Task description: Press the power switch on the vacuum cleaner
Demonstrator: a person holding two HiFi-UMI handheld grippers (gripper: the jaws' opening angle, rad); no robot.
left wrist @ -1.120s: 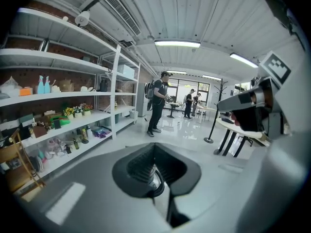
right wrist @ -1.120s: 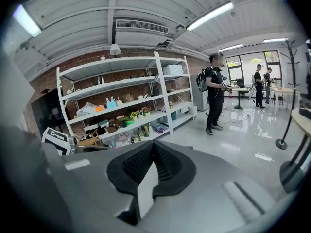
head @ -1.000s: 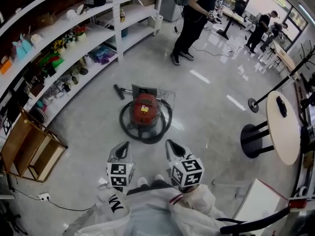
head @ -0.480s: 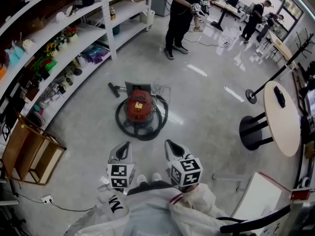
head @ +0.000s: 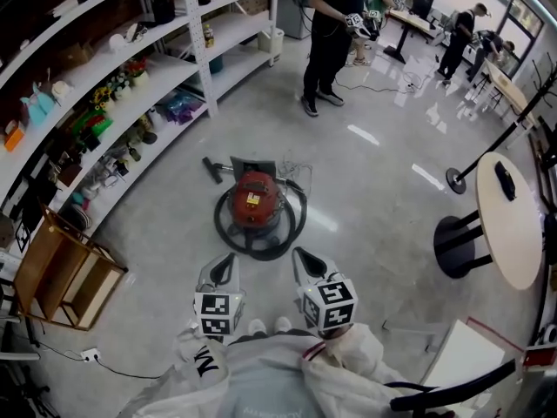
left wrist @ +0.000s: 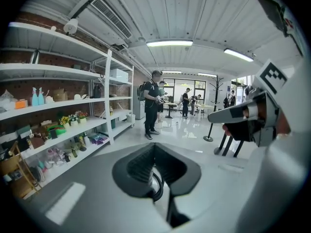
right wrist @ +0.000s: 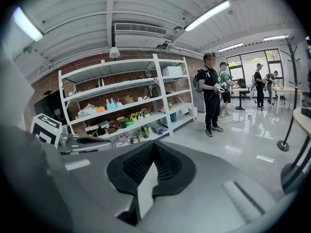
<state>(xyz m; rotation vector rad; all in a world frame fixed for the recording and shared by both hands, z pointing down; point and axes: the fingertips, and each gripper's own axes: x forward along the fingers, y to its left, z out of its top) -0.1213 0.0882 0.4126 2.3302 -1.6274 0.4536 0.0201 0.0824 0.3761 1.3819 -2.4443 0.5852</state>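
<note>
Vacuum cleaner [head: 256,197] set on floor ahead, not yet reached. Left gripper [head: 224,265] and right gripper [head: 300,259] held closed, empty — blunt tips likely meant for pressing; switch indistinct.

The vacuum cleaner [head: 257,200] I'm to switch on is a round red canister with a yellow label on top, standing upright on the floor [head: 374,190] out from the white shelving [head: 193,24]. Its black hose [head: 259,251] lies coiled around it, the black nozzle [head: 211,165] toward the shelving. I can't make out its power switch.
</note>
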